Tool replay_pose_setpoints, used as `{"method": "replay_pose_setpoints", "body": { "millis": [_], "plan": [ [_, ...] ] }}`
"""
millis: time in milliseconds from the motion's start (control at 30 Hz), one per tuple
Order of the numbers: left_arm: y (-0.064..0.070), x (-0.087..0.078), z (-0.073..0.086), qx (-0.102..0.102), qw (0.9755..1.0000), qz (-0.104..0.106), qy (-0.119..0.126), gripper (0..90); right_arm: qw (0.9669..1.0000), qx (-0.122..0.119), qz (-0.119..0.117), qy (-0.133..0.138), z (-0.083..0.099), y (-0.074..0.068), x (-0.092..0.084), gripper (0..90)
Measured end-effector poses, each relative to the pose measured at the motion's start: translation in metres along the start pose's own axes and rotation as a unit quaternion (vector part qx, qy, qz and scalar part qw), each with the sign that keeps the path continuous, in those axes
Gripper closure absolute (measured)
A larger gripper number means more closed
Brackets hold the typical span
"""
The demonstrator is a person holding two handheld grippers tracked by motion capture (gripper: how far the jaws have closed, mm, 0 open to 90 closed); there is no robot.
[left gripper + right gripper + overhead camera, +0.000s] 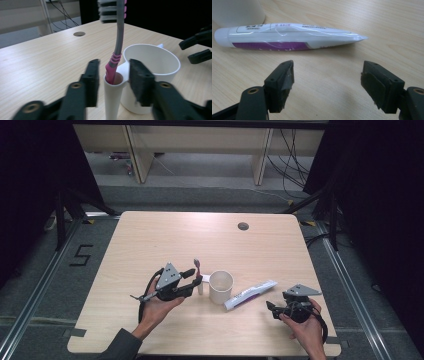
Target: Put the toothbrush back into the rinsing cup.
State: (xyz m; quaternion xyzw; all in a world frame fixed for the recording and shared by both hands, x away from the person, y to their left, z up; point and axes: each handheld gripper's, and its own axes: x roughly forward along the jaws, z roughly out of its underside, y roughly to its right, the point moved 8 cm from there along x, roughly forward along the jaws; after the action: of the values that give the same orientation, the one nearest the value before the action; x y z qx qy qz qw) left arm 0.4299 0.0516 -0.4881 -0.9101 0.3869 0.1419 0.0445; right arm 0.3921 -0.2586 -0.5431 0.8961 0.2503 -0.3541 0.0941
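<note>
A grey and pink toothbrush stands upright, bristles up, in a slim white holder tube joined to the side of a white cup. My left gripper is open, one jaw on each side of the tube, with small gaps to it. In the high view the left gripper sits just left of the cup and the toothbrush. A white and purple toothpaste tube lies flat on the table, cap toward the cup. My right gripper is open and empty just short of it, near the table's front right.
The wooden table has a round cable hole at its far middle. Black tripod legs and cables stand on the floor at both far corners. A person's hands hold both grippers from the near edge.
</note>
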Motion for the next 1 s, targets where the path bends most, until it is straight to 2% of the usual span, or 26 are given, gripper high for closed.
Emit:
{"method": "replay_pose_setpoints", "body": {
  "millis": [33,100,167,233,267,367,400,433,500,533,600,633,667,700,767,833,867,1000],
  "plan": [
    [-0.001,0.000,0.000,-0.003,1.0000,0.000,0.002,43.5,0.9999,0.011,0.011,-0.004,0.000,0.000,-0.002,27.4],
    [-0.001,-0.005,-0.002,-0.011,0.9999,-0.005,0.004,40.9,0.9998,0.014,0.013,-0.005,0.000,0.000,-0.003,27.4],
    [-0.001,-0.010,-0.004,-0.012,0.9999,-0.006,0.006,37.4,0.9998,0.003,0.015,0.009,-0.001,0.001,-0.002,27.5],
    [-0.001,-0.018,-0.004,-0.014,0.9999,-0.006,0.005,35.9,0.9999,0.000,0.009,0.013,-0.003,0.000,-0.002,27.9],
    [-0.001,-0.021,-0.004,-0.015,0.9999,-0.006,0.003,35.2,0.9998,0.010,0.010,0.012,-0.004,-0.002,-0.003,27.9],
    [0.000,-0.034,0.002,-0.023,0.9996,-0.004,-0.016,33.2,0.9997,0.006,0.001,0.021,-0.006,-0.004,-0.003,28.6],
    [0.001,-0.037,0.004,-0.024,0.9995,-0.003,-0.020,32.7,0.9997,0.017,-0.001,0.016,-0.005,-0.006,-0.003,28.6],
    [0.002,-0.046,0.011,-0.025,0.9989,-0.004,-0.038,31.6,0.9997,0.012,-0.004,0.021,-0.007,-0.007,-0.004,28.6],
    [0.003,-0.051,0.016,-0.030,0.9985,-0.002,-0.047,31.2,0.9995,0.007,-0.006,0.029,-0.009,-0.008,-0.004,29.2],
    [0.004,-0.055,0.019,-0.029,0.9982,-0.002,-0.052,31.1,0.9995,0.016,-0.008,0.026,-0.010,-0.010,-0.006,30.9],
    [0.004,-0.063,0.028,-0.030,0.9973,-0.003,-0.067,30.8,0.9993,0.007,-0.014,0.034,-0.012,-0.013,-0.007,38.1],
    [0.005,-0.066,0.032,-0.033,0.9969,-0.002,-0.072,30.8,0.9993,0.007,-0.014,0.034,-0.012,-0.013,-0.007,38.1],
    [0.006,-0.069,0.036,-0.037,0.9966,0.002,-0.073,30.6,0.9991,0.012,-0.022,0.034,-0.013,-0.015,-0.007,41.3],
    [0.006,-0.071,0.039,-0.040,0.9962,-0.003,-0.078,30.6,0.9990,0.009,-0.025,0.036,-0.014,-0.016,-0.008,46.5],
    [0.006,-0.077,0.046,-0.040,0.9953,-0.003,-0.088,30.5,0.9987,0.007,-0.030,0.040,-0.016,-0.019,-0.008,50.7],
    [0.006,-0.081,0.051,-0.045,0.9947,-0.006,-0.092,30.4,0.9986,0.004,-0.036,0.040,-0.016,-0.022,-0.009,55.1],
    [0.006,-0.083,0.053,-0.043,0.9945,-0.008,-0.095,30.1,0.9986,-0.002,-0.034,0.041,-0.017,-0.022,-0.008,56.9],
    [0.005,-0.088,0.059,-0.040,0.9945,-0.009,-0.097,28.1,0.9982,-0.001,-0.044,0.040,-0.018,-0.027,-0.007,63.6]
  ]
}}
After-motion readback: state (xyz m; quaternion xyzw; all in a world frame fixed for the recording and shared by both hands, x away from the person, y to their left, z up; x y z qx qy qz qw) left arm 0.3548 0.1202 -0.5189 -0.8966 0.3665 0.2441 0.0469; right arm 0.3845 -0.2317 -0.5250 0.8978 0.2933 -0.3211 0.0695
